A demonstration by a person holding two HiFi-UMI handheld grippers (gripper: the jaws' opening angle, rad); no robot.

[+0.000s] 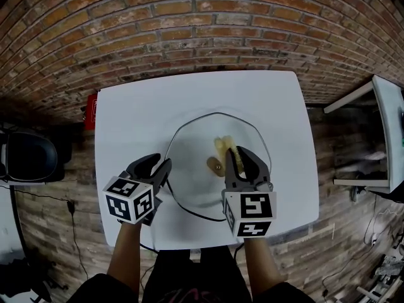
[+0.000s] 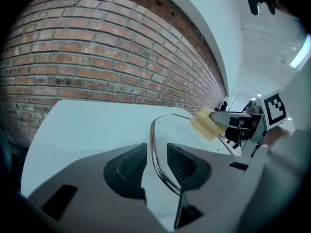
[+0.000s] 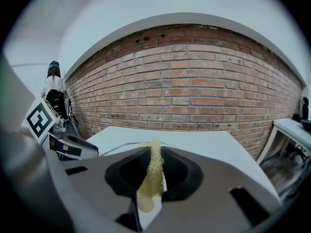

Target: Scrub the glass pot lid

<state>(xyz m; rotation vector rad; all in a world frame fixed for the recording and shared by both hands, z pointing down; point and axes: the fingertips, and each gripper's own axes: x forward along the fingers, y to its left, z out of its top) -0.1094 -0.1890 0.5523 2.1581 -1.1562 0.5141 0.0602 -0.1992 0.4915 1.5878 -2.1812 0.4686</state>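
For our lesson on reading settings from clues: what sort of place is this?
Probably a workroom or lab, not a kitchen: a plain white table by a bare brick wall, loose cables on the wood floor, another desk at the right.

White table (image 1: pixel 145 112) against a brick wall (image 1: pixel 189 30), plank floor (image 1: pixel 50 232) all round.

Just off the table's far left corner, close by the left edge, a small red object (image 1: pixel 91 111), too small to identify. Farther left on the floor, a black chair (image 1: pixel 28 156); near the table's near left corner, a dark cable (image 1: pixel 71 229) trailing over the planks. Well apart from the right edge, a white side unit (image 1: pixel 388 131) with a lower shelf. Far beyond the left edge, by the wall, a person (image 3: pixel 52 81) beside dark equipment.
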